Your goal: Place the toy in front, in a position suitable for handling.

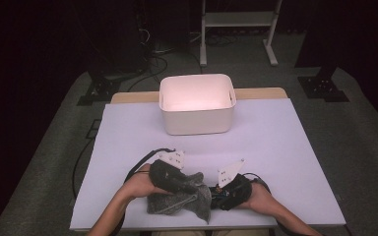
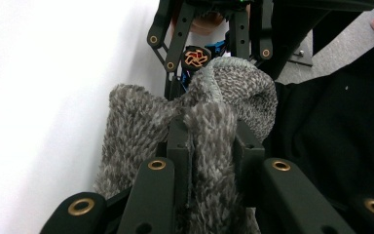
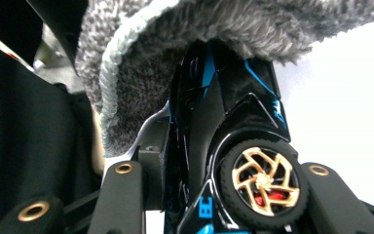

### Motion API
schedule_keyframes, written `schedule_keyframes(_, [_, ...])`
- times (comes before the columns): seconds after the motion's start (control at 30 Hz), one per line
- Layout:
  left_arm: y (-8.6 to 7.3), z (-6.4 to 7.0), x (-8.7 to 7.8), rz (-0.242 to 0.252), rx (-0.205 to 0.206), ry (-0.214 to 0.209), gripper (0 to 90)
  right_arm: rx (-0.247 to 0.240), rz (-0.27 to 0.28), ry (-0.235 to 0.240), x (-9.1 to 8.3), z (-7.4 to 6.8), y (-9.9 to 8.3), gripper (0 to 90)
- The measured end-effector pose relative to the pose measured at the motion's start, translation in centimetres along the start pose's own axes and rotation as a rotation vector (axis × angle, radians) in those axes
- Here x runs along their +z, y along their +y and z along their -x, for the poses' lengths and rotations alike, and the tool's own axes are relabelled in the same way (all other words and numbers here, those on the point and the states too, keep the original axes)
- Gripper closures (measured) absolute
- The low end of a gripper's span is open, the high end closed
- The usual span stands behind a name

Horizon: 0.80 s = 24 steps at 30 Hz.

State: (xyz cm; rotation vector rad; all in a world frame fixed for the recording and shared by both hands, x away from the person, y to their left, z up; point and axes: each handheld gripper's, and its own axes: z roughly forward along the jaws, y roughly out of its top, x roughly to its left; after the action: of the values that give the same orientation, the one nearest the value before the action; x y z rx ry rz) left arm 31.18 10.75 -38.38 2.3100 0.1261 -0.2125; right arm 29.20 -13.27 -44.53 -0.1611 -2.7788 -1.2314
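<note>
Left tool (image 1: 177, 179) and right tool (image 1: 225, 189) meet over a grey fuzzy sock (image 1: 182, 199) at the near edge of the white desk (image 1: 275, 147) in the high view, each held in one of the person's hands. The sock lies crumpled between the two tools, touching both. A black toy car (image 1: 218, 194) pokes out at the right tool, just beside the sock. Well beyond them, near the far edge of the desk, stands a white bin (image 1: 197, 110), open at the top.

From the left gripper view, the left tool (image 2: 209, 141) is pinching a fold of the sock (image 2: 141, 126) between its two black jaws, the fuzzy cloth bulging out above and below them. The sock's ribbed cuff arches toward the right tool (image 2: 209, 29), which faces this way from farther off. The toy car's (image 2: 196, 57) gold-spoked wheel shows just at that cuff.

From the right gripper view, the right tool (image 3: 224, 165) is clamped on the toy car (image 3: 224, 122), black with blue trim, whose gold-spoked wheel sits low between the jaws. The car's nose reaches up into the sock (image 3: 214, 24), whose opening with its ribbed cuff drapes over the car's front.
</note>
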Motion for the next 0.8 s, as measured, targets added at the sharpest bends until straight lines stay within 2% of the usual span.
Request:
schedule_keyframes(0.13, [0.6, -0.2, -0.7, 0.017, 0.005, 0.024, 74.7, -0.033, -0.002, -0.024, -0.4, 0.4, 0.5, 54.8])
schedule_keyframes(0.23, [1.5, -0.7, -1.4, 0.014, 0.022, 0.070, 74.7, -0.056, 0.013, -0.063, -1.0, 1.3, 1.2, 54.8])
schedule_keyframes(0.27, [1.7, -0.9, -1.5, 0.001, 0.030, 0.086, 74.7, -0.072, 0.005, -0.091, -1.1, 1.9, 1.4, 54.7])
schedule_keyframes(0.3, [1.9, -1.4, -1.2, -0.019, 0.026, 0.103, 74.6, -0.069, 0.005, -0.096, -1.1, 2.2, 1.5, 54.7])
schedule_keyframes(0.37, [1.8, -1.7, -1.0, -0.031, 0.023, 0.107, 74.6, -0.061, 0.002, -0.098, -0.9, 2.5, 1.4, 54.7])
schedule_keyframes(0.43, [1.6, -2.1, -0.3, -0.052, 0.015, 0.112, 74.6, -0.050, -0.025, -0.101, -0.2, 3.0, 0.9, 54.7])
schedule_keyframes(0.53, [1.2, -2.3, 0.0, -0.034, 0.009, 0.100, 74.6, -0.031, -0.005, -0.088, 0.0, 3.2, 0.4, 54.5])
schedule_keyframes(0.6, [1.1, -2.2, 0.0, -0.033, 0.009, 0.089, 74.5, -0.007, 0.012, -0.079, -0.2, 3.3, 0.3, 46.8])
schedule_keyframes(0.67, [1.0, -2.0, 0.0, -0.040, 0.017, 0.094, 74.3, 0.003, 0.029, -0.094, -1.0, 3.3, 0.2, 43.5])
schedule_keyframes(0.8, [1.0, -1.9, 0.0, -0.034, 0.011, 0.099, 74.0, 0.018, 0.042, -0.111, -2.0, 2.9, -0.5, 43.5])
